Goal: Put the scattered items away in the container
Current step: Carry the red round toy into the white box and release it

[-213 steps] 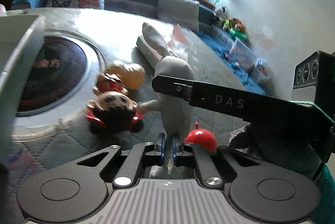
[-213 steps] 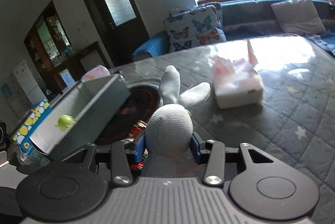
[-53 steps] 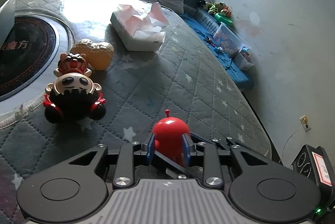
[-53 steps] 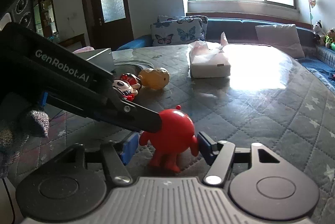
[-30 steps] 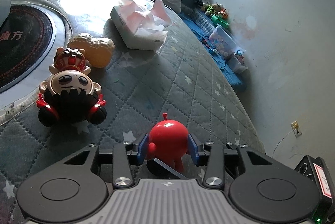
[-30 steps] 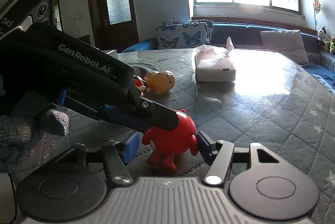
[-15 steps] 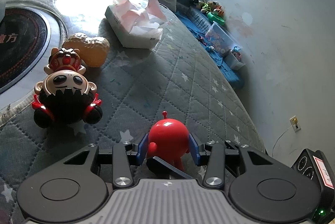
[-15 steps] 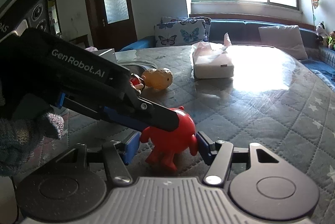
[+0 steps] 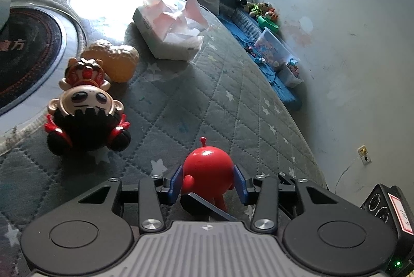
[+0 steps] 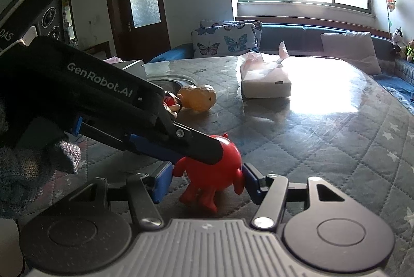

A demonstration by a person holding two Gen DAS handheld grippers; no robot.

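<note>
Red toy figure (image 9: 207, 168) stands between the left tool's (image 9: 208, 183) blue pads

A glossy, smooth plastic finish is shown by the red figure (image 9: 207, 168). The table cover (image 9: 233, 101) is seen as quilted, matt cloth, and the tissue pack (image 10: 266, 85) as soft paper.

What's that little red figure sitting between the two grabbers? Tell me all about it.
The red figure is a glossy, plastic-looking toy: a round body, a thin antenna with a knob, stubby arms and short legs. It stands upright on the quilted grey cloth. The left gripper brackets it with blue pads; the right gripper straddles it too.
</note>
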